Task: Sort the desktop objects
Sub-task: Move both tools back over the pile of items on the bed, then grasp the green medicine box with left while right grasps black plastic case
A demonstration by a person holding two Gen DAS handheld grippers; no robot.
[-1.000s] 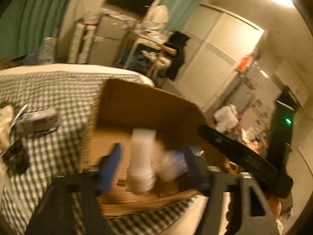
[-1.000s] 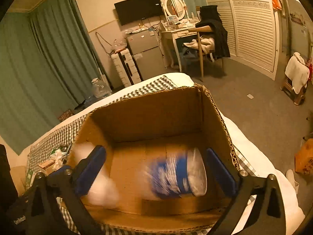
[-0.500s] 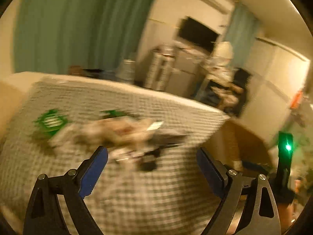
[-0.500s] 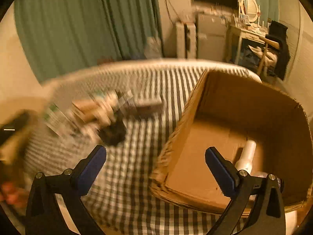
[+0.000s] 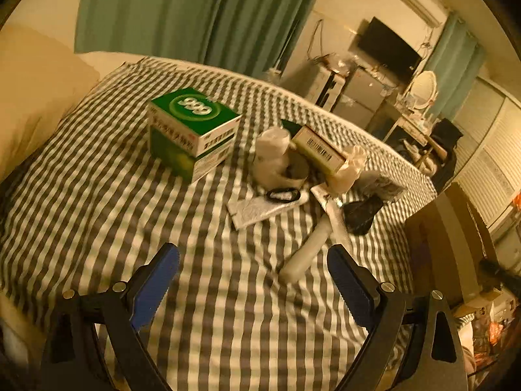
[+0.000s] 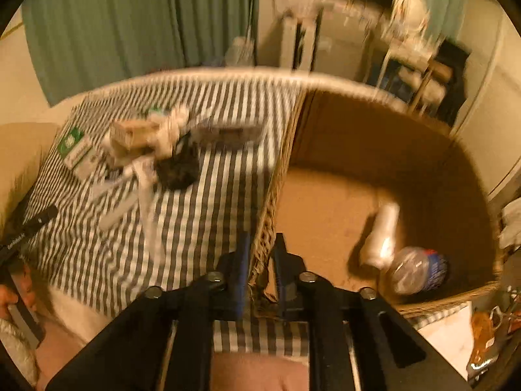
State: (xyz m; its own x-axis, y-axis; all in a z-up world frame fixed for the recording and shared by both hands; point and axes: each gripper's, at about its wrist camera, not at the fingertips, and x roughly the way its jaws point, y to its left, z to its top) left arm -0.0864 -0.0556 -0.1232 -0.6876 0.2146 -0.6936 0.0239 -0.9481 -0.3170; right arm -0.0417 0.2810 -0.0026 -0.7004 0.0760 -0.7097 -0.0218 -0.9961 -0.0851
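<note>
Pile: loose things are lying clustered on the checked cloth, past the left gripper and well apart from its tips.
Green box: cardboard, printed green and white, sitting flat at the pile's left end, apart from the rest.
White tube: smooth plastic, lying slanted, nearest the left gripper, just beyond its right blue pad, not touching.
Other pile items: a barcoded carton is leaning on a white lump; a black pouch and a flat white packet are lying beside them.
Left gripper: hanging wide open over bare cloth, nothing between the pads.
Open room: a broad stretch of cloth is lying clear in front of and left of the pile; the cloth's far edge is curving behind it.
Carton box: brown corrugated card, open-topped, sitting at the cloth's right edge, holding a white bottle and a blue-labelled jar.
Right gripper: jaws are closing, narrow, straddling the box's near corrugated wall; whether the pads are pressing it I cannot tell, the view being blurred.
</note>
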